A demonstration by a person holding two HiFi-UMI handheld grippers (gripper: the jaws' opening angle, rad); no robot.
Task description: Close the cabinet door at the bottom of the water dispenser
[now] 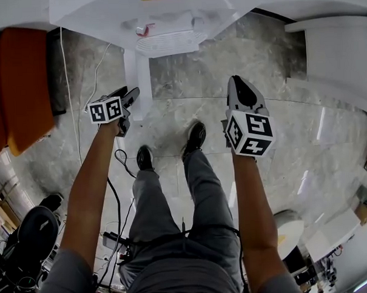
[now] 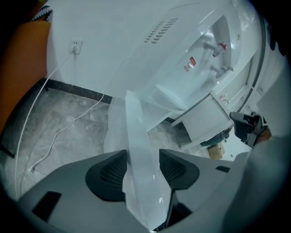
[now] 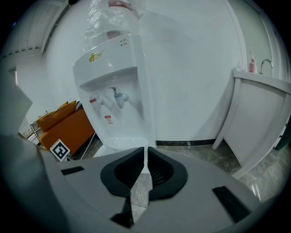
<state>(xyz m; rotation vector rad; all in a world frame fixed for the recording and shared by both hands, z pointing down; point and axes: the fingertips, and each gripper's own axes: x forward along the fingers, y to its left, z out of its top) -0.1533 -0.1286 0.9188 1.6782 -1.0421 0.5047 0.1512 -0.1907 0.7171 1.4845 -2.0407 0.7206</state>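
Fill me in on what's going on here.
A person stands at a white water dispenser with a gripper in each hand. The left gripper straddles the edge of the bottom cabinet door, jaws open, pads not clamping it. The door stands swung out, not yet closed. The right gripper is held off to the side, shut and empty.

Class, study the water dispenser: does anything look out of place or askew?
Yes. The cabinet door at the bottom of the water dispenser stands swung open instead of shut; its edge sits between the left gripper's parted jaws. Nothing looks spilled or damaged.
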